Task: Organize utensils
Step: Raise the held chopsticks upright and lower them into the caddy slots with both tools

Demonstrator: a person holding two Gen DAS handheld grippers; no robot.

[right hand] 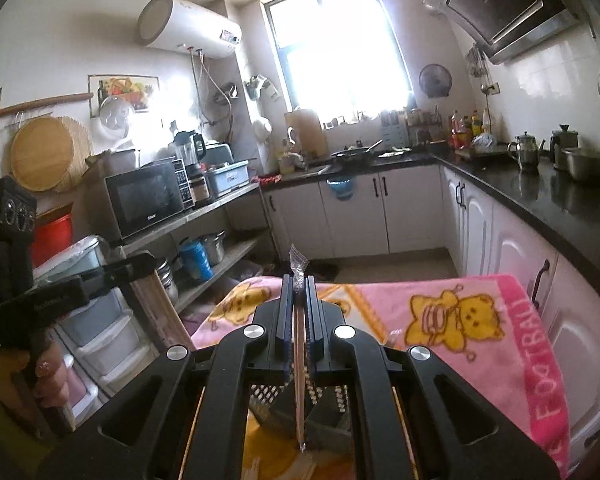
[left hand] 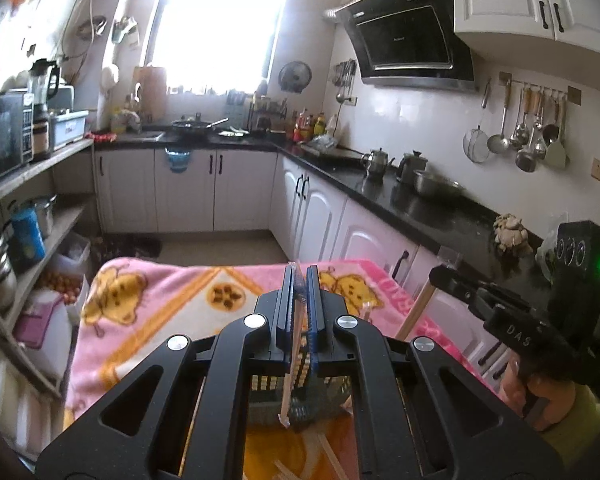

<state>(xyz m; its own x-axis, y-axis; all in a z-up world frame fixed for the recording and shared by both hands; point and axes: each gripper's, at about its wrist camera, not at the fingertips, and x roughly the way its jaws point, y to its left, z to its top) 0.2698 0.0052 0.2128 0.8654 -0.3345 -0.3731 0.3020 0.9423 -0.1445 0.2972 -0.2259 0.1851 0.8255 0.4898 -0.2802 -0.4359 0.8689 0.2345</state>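
Claws [left hand: 300, 280] [right hand: 299, 292] clamp wrapped chopsticks [right hand: 299, 380] over pink blanket [right hand: 460, 304].

The word "FOOTBALL" is being shown in white capitals along the deep pink border of the pink blanket [right hand: 540, 392], seen in the right wrist view. In the left wrist view, the letters "DAS" are being displayed in pale print on the black arm of the right claw [left hand: 518, 334]. Small brand lettering is being carried on the microwave [right hand: 150, 218] and on the range hood [left hand: 399, 39], but both are too small and blurred to be read.
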